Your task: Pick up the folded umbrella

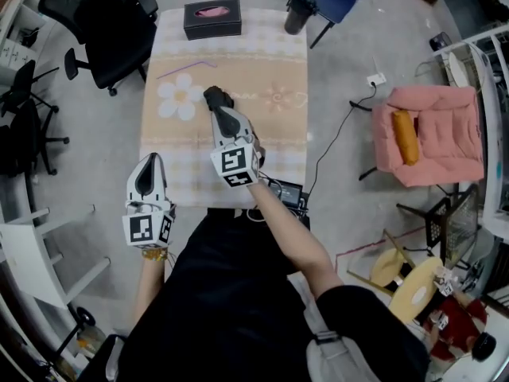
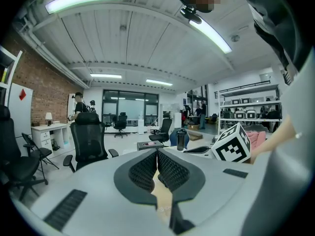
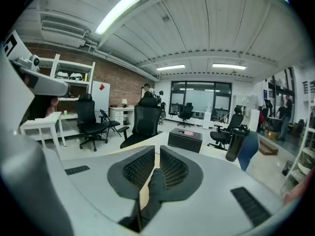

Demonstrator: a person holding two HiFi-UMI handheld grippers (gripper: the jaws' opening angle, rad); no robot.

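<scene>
The right gripper (image 1: 215,110) is seen out over the middle of the bench (image 1: 274,130), pointing toward 12 o'clock. Its jaws are pressed together on a dark part of the folded umbrella (image 1: 216,95). In the right gripper view the black umbrella (image 3: 153,186) is caught in the narrow slot of the right gripper (image 3: 157,155) and runs back toward the camera. Whether the umbrella is resting on the flowered cloth or is raised off it cannot be told.

The left gripper (image 1: 149,162) is held at 7 o'clock, at the near left corner of the bench and well apart from the umbrella. In its own view the jaws of the left gripper (image 2: 157,155) are shut on nothing, and only beige cloth is seen below them.

At the far 12 o'clock edge a black tissue box (image 1: 212,18) is set. A dark bottle (image 1: 298,13) is found at 1 o'clock, and a thin purple stick (image 1: 187,68) is laid at 11 o'clock. A pink armchair (image 1: 433,134) is placed on the floor at 3 o'clock.
</scene>
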